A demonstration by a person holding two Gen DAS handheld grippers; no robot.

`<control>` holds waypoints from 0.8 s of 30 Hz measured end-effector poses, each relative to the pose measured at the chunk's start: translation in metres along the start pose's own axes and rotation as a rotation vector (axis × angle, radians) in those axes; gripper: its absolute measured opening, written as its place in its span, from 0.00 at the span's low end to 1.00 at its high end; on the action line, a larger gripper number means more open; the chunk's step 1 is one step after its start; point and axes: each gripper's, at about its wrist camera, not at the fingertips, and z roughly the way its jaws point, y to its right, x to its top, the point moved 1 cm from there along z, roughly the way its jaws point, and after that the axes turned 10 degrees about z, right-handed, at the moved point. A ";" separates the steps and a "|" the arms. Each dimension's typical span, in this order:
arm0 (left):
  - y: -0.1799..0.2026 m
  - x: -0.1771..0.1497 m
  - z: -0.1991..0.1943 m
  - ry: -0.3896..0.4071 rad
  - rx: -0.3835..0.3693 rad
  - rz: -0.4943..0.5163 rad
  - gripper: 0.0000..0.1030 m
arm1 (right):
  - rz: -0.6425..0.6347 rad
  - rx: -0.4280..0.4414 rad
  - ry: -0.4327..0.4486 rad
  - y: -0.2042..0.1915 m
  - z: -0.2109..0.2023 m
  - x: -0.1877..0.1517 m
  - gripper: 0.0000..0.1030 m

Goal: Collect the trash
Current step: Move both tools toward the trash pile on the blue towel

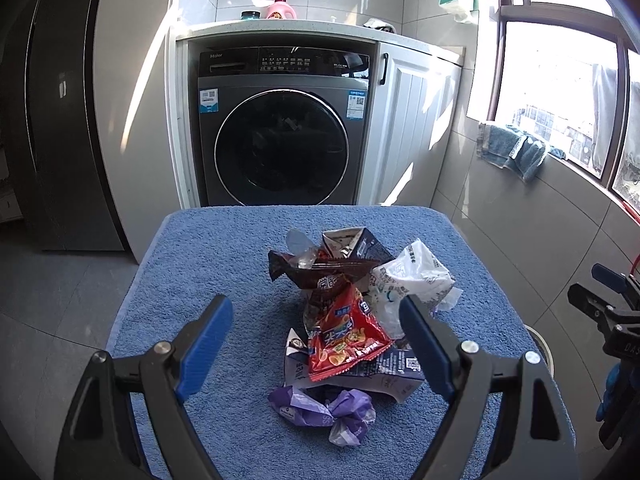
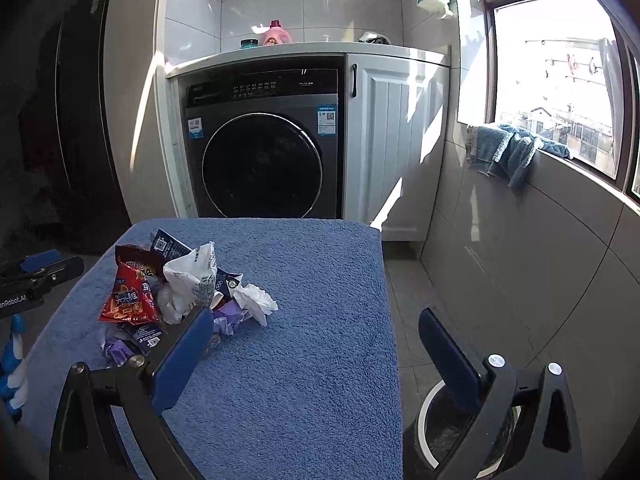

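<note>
Left gripper (image 1: 316, 312) wide, empty, above red snack packet (image 1: 344, 340) mid-frame; right gripper (image 2: 316, 326) wide, empty; trash bin (image 2: 452, 436) lower right.

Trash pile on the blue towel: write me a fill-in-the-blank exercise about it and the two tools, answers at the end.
1. The trash pile lies on a towel coloured ____.
2. The left tool holds nothing; its jaws are ____.
3. The crumpled wrapper nearest the left tool is ____ in colour.
4. Behind the towel stands a front-loading ____ machine.

Missing words: blue; open; purple; washing
</note>
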 end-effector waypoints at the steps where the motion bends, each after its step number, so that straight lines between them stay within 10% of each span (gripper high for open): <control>1: -0.003 -0.001 0.000 -0.003 0.000 -0.006 0.82 | -0.005 -0.001 -0.004 -0.003 0.000 0.000 1.00; 24: -0.041 -0.020 0.018 -0.043 -0.005 -0.060 0.82 | -0.090 0.002 -0.052 -0.044 0.026 0.005 0.94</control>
